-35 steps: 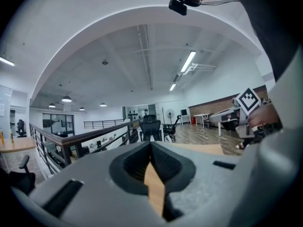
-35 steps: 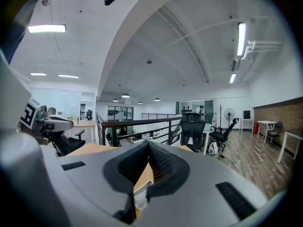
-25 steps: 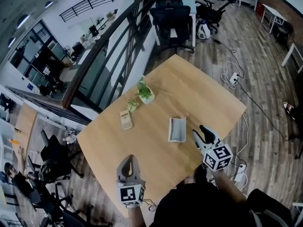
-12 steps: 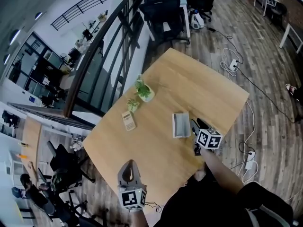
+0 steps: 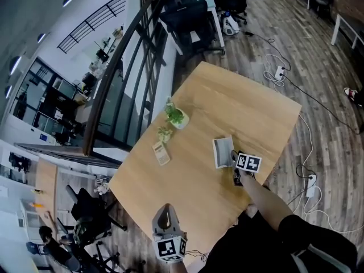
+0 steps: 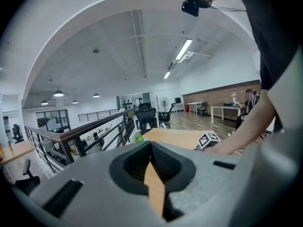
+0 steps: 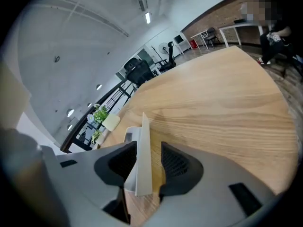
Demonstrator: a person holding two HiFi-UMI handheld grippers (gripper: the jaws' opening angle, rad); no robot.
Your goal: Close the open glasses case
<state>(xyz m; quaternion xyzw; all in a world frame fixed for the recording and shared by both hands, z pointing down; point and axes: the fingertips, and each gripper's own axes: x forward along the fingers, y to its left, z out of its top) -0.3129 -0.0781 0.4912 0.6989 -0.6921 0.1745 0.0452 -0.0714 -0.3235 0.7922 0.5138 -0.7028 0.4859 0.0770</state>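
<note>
The grey glasses case [image 5: 222, 152] lies open near the right side of the wooden table [image 5: 244, 104]. In the right gripper view its raised lid [image 7: 143, 150] stands edge-on between the jaws, close to the left one, with a strip of wood showing before the right one. My right gripper [image 5: 232, 156] is open around that lid. My left gripper [image 5: 165, 216] hangs at the table's near edge, far from the case. Its jaws meet at their tips in the left gripper view [image 6: 150, 146], with nothing between them.
Two small potted plants [image 5: 176, 116] and a beige card-like object [image 5: 161, 153] sit left of the case. A dark railing [image 5: 122, 67] runs past the table's left side, office chairs [image 5: 190, 19] stand beyond it, and cables with a power strip [image 5: 311, 178] lie on the floor at right.
My right gripper has travelled forward and left from the table's near edge to the case, and the lid now stands between its jaws. The left gripper has stayed at the near edge.
</note>
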